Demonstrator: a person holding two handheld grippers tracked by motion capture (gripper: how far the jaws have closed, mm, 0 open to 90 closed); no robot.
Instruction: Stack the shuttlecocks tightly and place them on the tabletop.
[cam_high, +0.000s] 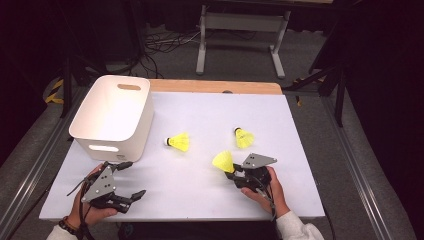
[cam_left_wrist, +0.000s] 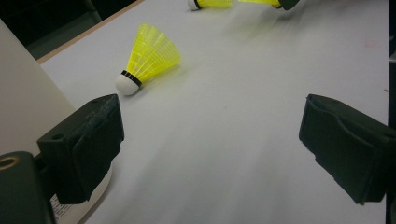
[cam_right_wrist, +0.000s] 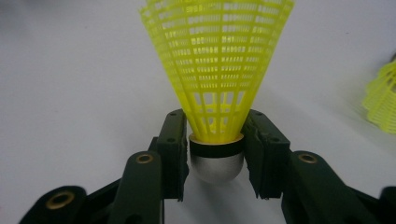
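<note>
My right gripper (cam_right_wrist: 215, 154) is clamping a yellow shuttlecock (cam_right_wrist: 217, 70) at its cork base. My left gripper (cam_high: 125, 180) is sitting wide open, nothing in it, beside the white bin (cam_high: 112, 117).

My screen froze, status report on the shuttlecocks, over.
Right hand-held gripper shut on yellow shuttlecock. Left hand-held gripper open, empty. Two shuttlecocks on table; white bin path clear.
</note>
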